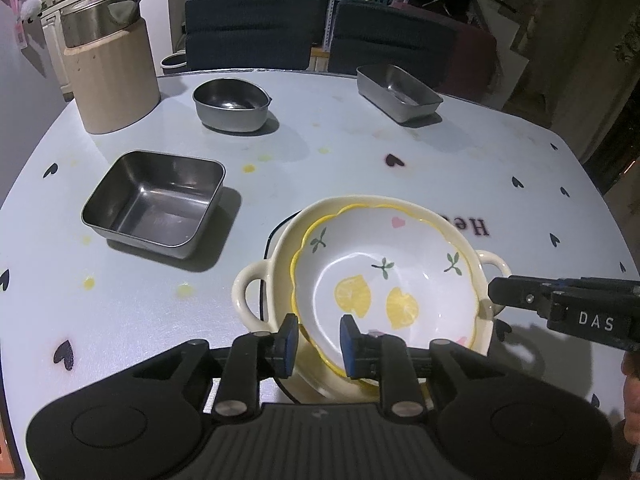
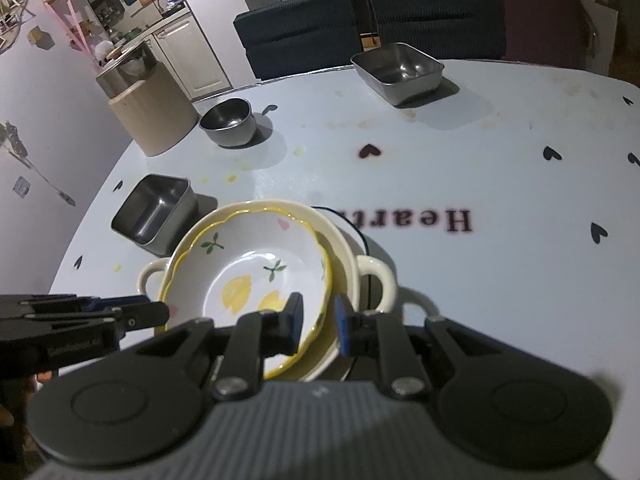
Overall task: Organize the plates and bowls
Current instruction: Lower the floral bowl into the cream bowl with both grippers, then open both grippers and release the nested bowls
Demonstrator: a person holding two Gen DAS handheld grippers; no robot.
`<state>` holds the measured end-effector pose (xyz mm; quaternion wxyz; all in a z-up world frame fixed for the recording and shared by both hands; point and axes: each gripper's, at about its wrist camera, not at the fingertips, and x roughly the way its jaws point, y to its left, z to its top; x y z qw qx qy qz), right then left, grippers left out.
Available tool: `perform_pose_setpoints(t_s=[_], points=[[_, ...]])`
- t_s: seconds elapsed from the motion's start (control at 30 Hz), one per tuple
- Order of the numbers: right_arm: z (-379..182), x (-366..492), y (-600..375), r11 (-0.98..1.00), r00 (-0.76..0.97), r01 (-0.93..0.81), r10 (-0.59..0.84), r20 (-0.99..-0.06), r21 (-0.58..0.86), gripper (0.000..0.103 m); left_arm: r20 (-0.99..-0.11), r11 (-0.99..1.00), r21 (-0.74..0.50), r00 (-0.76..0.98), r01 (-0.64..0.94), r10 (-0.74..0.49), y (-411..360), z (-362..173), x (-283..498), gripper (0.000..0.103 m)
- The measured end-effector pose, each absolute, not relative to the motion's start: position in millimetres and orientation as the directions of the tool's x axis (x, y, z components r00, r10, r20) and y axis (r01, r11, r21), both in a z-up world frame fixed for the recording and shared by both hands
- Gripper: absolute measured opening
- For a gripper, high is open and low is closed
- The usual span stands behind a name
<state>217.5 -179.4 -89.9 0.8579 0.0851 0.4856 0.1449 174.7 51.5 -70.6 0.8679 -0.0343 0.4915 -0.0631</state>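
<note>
Lemon bowl nested in the handled cream bowl, low centre of both views.
Left gripper straddles their near rims, pads apart; right gripper does likewise, contact unclear.

Both views are dim and cool-toned, with the pale counter the brightest surface and the room behind falling into murk. Light comes from above and somewhat from the near side: the steel square container and the round steel bowl throw soft dark shadows to their right and away. A broad sheen lies on the counter around its middle. Small highlights glint inside the lemon-print bowl. Fisheye bending curves the counter's edge and leans the chairs and walls at the borders. In the right wrist view the printed lettering is smeared and the background is soft and grainy.
</note>
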Motion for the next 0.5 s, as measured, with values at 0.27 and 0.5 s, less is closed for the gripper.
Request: perform_pose_setpoints(t_s=[0.27, 0.5], points=[[-86, 211, -185, 0.949, 0.503, -0.173, 0.315, -0.805, 0.264, 0.034, -0.827, 0.987, -0.131, 0.539, 0.089, -0.158, 53, -67, 170, 0.075], [-86, 211, -187, 0.960, 0.532, -0.150, 0.280, -0.799, 0.237, 0.080, -0.798, 0.991, -0.124, 0.588, 0.053, -0.132, 72, -66, 170, 0.100]])
